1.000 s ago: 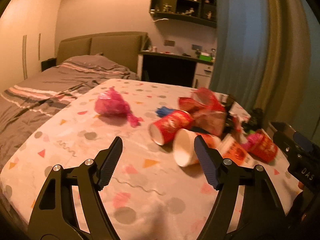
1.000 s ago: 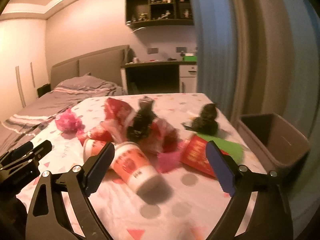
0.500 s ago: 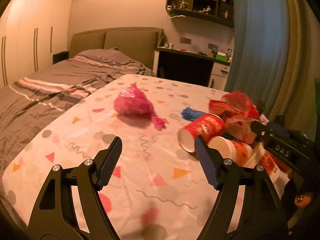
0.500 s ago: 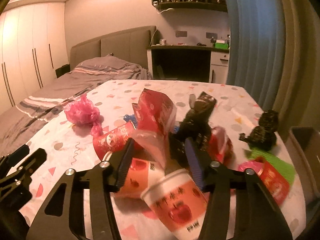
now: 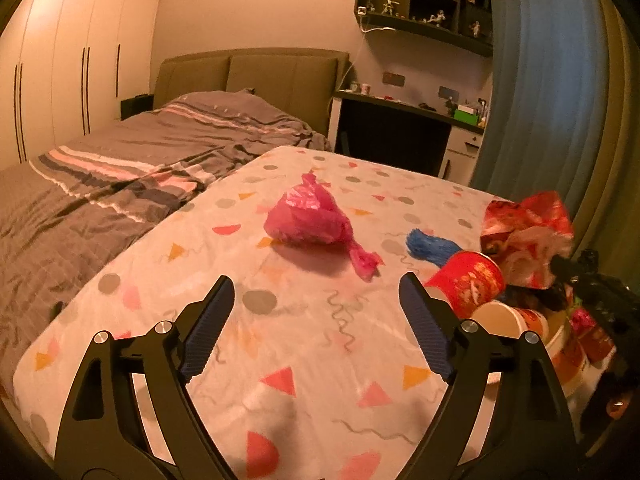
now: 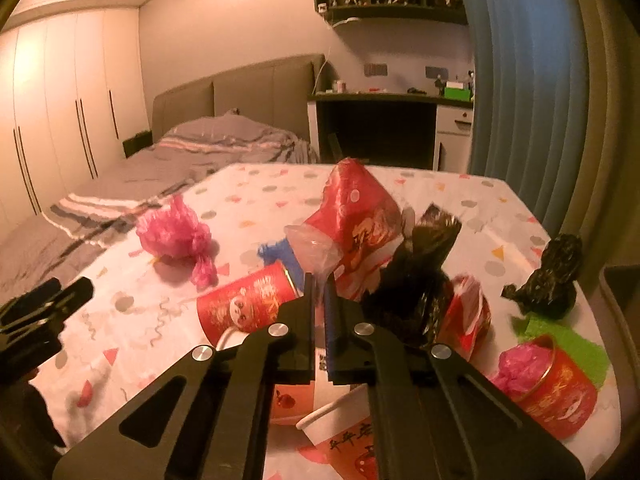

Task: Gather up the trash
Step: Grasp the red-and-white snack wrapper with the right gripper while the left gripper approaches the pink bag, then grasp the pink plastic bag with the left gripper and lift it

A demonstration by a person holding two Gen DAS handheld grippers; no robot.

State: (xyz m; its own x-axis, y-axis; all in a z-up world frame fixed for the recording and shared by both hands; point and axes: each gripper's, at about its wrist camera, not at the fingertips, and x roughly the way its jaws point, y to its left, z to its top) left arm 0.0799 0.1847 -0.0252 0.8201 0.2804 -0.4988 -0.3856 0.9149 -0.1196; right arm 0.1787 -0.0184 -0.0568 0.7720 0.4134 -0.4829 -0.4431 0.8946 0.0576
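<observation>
Trash lies on a table with a confetti-print cloth (image 5: 320,360). My left gripper (image 5: 316,280) hovers low over the cloth, its jaws opening with nothing between them. A crumpled pink plastic bag (image 5: 308,218) lies just beyond its tips. My right gripper (image 6: 319,280) is shut on the clear plastic end of a red snack bag (image 6: 356,216), which stands up out of the pile. Around it lie red paper cups (image 6: 244,306), a white-rimmed cup (image 6: 340,432) under the fingers, a black bag (image 6: 420,276) and a blue scrap (image 6: 280,250).
A second black bag (image 6: 554,280), green paper (image 6: 572,340) and a red cup stuffed with pink plastic (image 6: 552,384) lie at the right. A brown bin (image 6: 620,300) stands past the table's right edge. A bed (image 5: 100,200) borders the left, a desk (image 5: 400,136) the far end.
The right gripper moved in over the pile and its jaws closed on the red bag's clear end. The left gripper swung left toward the pink bag and its jaws widened slightly.
</observation>
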